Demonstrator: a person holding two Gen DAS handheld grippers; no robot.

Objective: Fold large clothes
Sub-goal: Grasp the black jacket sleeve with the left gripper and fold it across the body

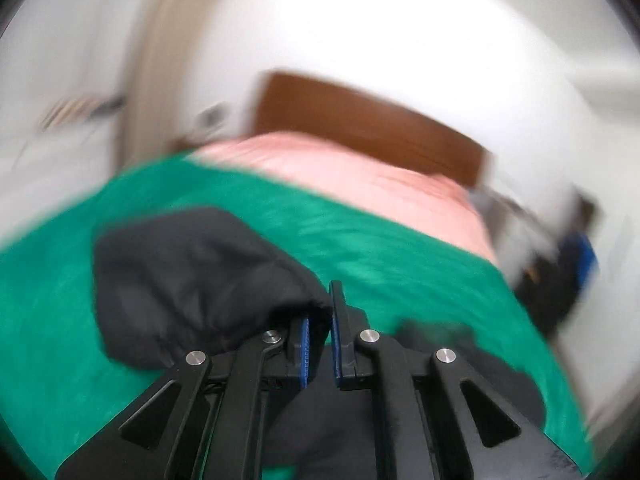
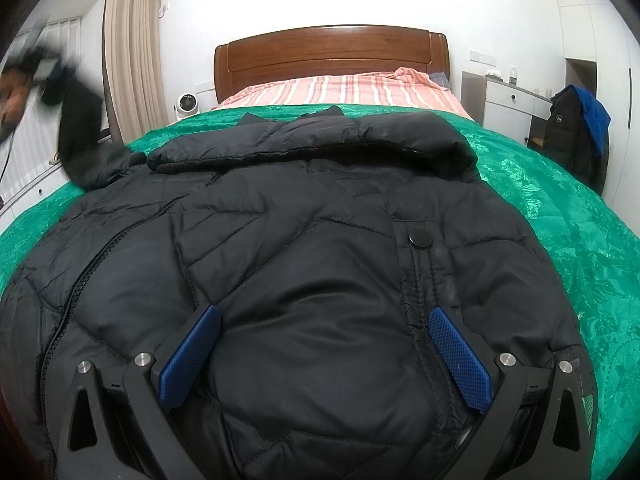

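Puffy black jacket on bed: soft, bulky, slippery; best grasped by cuff. Left claw clenched on sleeve; right claw released.

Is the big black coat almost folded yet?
Not yet. Done: the coat lies spread flat on the green cover. In hand: the left gripper is pinching a cuff and lifting that sleeve. The right gripper hovers open over the coat. Left: every fold.
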